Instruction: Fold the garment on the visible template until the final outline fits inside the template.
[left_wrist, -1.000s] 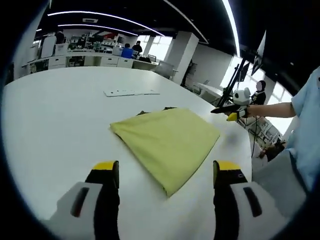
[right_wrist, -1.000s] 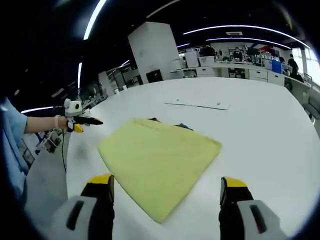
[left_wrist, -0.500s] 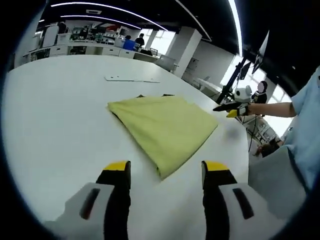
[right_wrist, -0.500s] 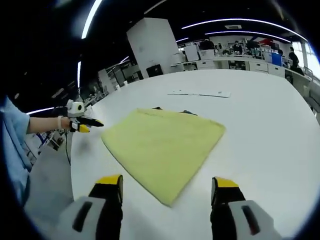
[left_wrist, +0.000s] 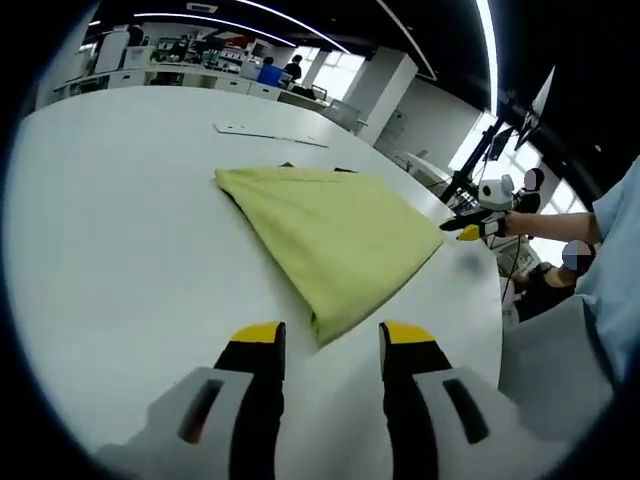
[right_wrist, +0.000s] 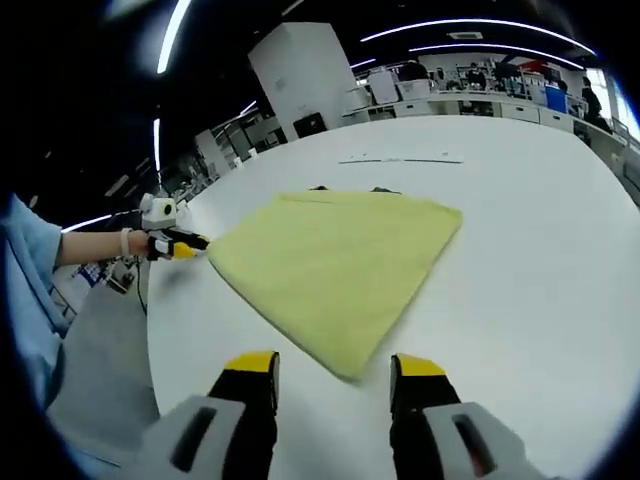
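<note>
A yellow-green garment (left_wrist: 330, 230) lies folded flat on the white table (left_wrist: 120, 230), and its near corner points at the gap of my left gripper (left_wrist: 332, 338), which is open just short of it. My right gripper (left_wrist: 470, 228) hangs beyond the garment's right corner, in a hand with a light blue sleeve. In the right gripper view the same garment (right_wrist: 335, 260) has its near corner just ahead of my right gripper (right_wrist: 335, 368), open with nothing between its fingers. My left gripper (right_wrist: 178, 246) shows at the garment's left corner. Small dark bits (right_wrist: 318, 187) peek out from under the garment's far edge.
A thin white strip (left_wrist: 270, 133) lies on the table beyond the garment. The table's rounded edge (right_wrist: 170, 350) runs close by the person's side. A dark stand (left_wrist: 462, 170) rises past the table, and office desks (left_wrist: 190, 78) with people line the far wall.
Both grippers have come closer to the garment's near corner, and the jaws of each have narrowed. The garment has not moved on the table.
</note>
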